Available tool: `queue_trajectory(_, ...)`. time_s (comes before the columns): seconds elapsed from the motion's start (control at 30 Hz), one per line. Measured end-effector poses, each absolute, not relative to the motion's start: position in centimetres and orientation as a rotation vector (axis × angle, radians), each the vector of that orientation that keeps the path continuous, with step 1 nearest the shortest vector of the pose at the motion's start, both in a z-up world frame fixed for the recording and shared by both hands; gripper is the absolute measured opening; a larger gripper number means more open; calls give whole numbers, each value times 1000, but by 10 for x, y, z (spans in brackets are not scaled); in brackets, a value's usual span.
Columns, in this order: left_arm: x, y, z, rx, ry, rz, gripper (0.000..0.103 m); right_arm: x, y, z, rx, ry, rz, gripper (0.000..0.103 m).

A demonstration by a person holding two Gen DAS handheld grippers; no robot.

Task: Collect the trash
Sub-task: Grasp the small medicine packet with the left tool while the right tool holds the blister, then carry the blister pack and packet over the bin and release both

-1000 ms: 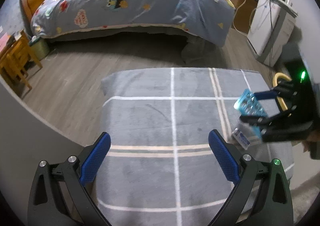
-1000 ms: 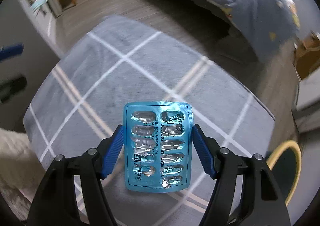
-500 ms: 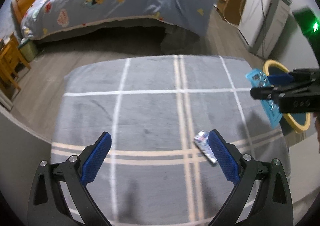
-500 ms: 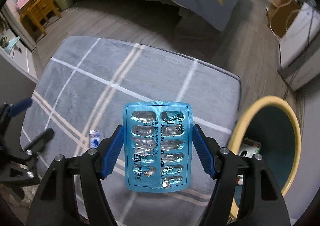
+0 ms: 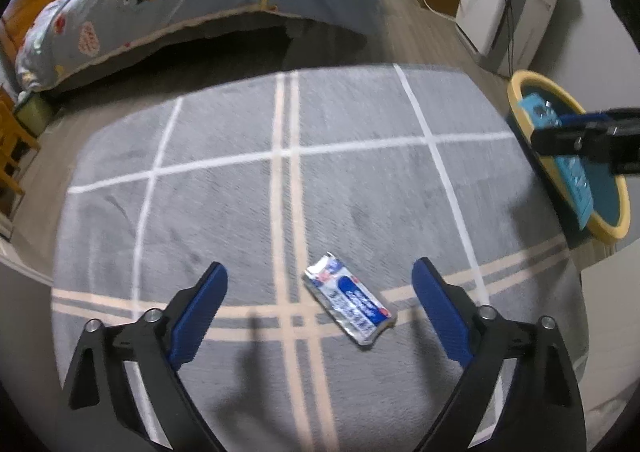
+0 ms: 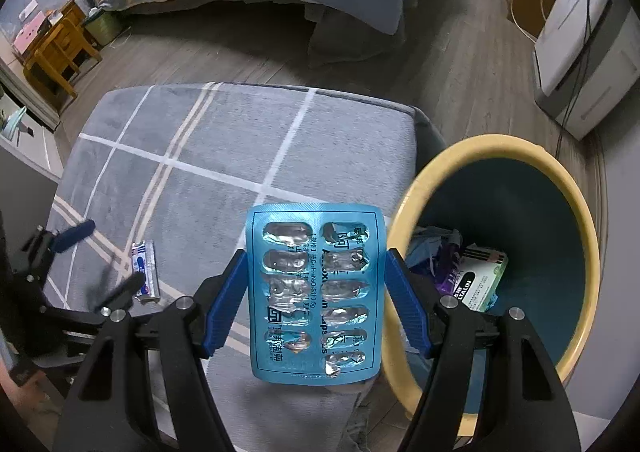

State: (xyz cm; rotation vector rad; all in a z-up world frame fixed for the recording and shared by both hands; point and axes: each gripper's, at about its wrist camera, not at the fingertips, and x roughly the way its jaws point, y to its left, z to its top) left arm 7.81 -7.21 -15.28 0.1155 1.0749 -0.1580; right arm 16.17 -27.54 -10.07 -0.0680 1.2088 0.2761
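- Left gripper (image 5: 320,288): fingers spread wide, holding nothing, poised low over the rug (image 5: 224,188). A wrapper (image 5: 347,305) lies flat between and just ahead of the fingertips, slanted across the gap. For a good pick, turn the jaws square to the wrapper's narrow width and press into the pile before closing, since a thin flat piece may slip.
- Wrapper: silver foil with a blue-and-white label; the writing is too blurred to read.
- Right gripper (image 6: 316,292): clamped on a blister pack (image 6: 314,298) by its long edges, held upright beside the bin (image 6: 404,236), near the rim but not yet over the opening. Judged best to carry it further right, over the well, before letting go.
- Blister pack: blue foil, pockets burst open; partial print "0.5g" and Chinese characters.
- Bin: yellow rim, teal inside, already holding litter, including a box (image 6: 478,284) marked "LYALIN" in part.
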Motion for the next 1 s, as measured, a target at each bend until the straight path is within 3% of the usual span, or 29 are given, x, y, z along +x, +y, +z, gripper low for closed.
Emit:
queue_trajectory(0.1, 80, -79, -164, 106, 1128, -201, 60, 162, -279, -101, -57, 1209, 280, 68)
queue_trajectory(0.23, 78, -87, -170, 159, 1131, -210, 48, 163, -283, -99, -43, 1200, 280, 68)
queue_trajectory(0.27, 78, -87, -170, 161, 1131, -205, 37, 164, -284, -98, -38, 1197, 279, 68)
queue_trajectory(0.3, 78, -88, -169, 169, 1130, -195, 33, 164, -287, -96, -30, 1192, 275, 68)
queue_trajectory(0.43, 79, -95, -161, 181, 1105, -214, 22, 164, -305, -87, 9, 1164, 238, 68)
queue_trajectory(0.5, 81, -108, -149, 198, 1073, -252, 4, 163, -322, -83, 50, 1151, 203, 68)
queue_trajectory(1.0, 96, -141, -81, 63, 954, -405, 2, 151, -407, -73, 230, 1103, 38, 68)
